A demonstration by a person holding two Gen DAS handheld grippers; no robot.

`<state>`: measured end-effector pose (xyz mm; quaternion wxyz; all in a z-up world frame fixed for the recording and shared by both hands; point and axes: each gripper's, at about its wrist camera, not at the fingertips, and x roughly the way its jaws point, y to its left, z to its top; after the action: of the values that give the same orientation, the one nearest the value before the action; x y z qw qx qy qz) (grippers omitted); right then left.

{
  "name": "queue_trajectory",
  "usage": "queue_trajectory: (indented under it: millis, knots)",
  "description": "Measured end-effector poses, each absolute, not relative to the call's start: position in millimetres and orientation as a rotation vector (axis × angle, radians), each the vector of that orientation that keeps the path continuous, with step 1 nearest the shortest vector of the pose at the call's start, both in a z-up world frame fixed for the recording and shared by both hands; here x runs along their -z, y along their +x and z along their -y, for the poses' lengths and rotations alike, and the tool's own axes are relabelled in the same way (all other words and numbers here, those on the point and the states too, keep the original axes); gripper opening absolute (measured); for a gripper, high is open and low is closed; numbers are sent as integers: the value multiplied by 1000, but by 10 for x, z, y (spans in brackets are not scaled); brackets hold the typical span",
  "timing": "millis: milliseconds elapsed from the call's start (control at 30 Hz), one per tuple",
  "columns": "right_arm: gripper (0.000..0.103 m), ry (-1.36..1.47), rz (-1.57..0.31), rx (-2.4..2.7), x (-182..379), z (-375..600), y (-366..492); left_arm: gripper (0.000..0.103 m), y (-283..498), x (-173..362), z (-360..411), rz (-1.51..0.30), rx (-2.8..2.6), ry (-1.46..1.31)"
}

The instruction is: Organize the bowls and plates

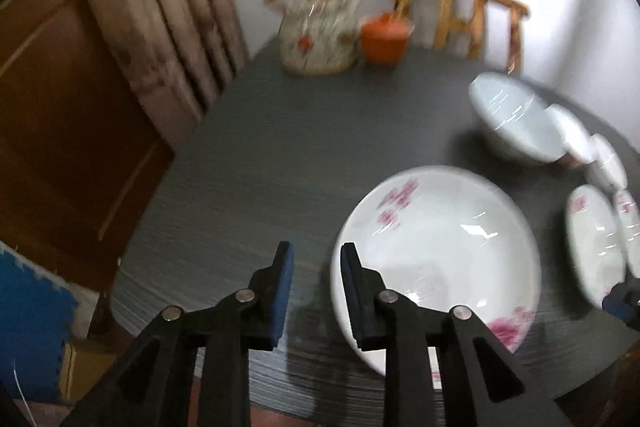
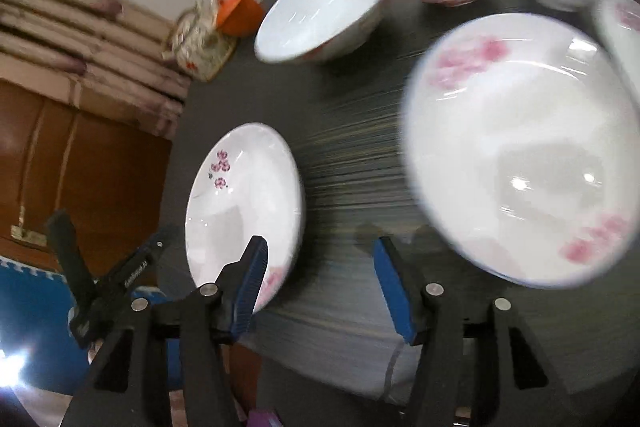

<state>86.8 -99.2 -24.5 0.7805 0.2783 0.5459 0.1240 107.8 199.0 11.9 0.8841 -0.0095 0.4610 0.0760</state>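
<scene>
In the left wrist view, a white plate with pink flowers (image 1: 436, 259) lies on the dark table (image 1: 248, 155). My left gripper (image 1: 316, 263) hovers open at the plate's left rim, with only table showing between its blue pads. A large white bowl (image 1: 512, 115) and two smaller bowls (image 1: 572, 135) stand at the far right, with two more flowered plates (image 1: 596, 239) nearer. In the right wrist view, my right gripper (image 2: 320, 259) is open and empty over bare table, between a flowered plate (image 2: 244, 203) on its left and a larger blurred one (image 2: 520, 147) on its right. Three bowls (image 2: 320, 7) stand beyond.
A woven holder (image 1: 316, 35) and an orange pot (image 1: 386, 35) stand at the table's far edge, with a wooden chair (image 1: 460, 11) behind. Curtain (image 1: 160, 7) and a brown wooden door (image 1: 60, 127) lie left. Blue floor mat (image 1: 32, 327) shows below the rounded table edge.
</scene>
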Motion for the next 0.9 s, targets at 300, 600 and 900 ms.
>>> queue_trajectory:
  millis: [300,600,900]
  knots:
    - [53,684,-1143,-46,226,2243,401,57,1255,-347,-687,-1021,256,-66]
    - [48,852,-1172,-42,515,2519,712,57,1807,244,142,-1221,286,1]
    - [25,877,-1177,-49,680,2610,944,57,2087,579,268,-1287,270,17]
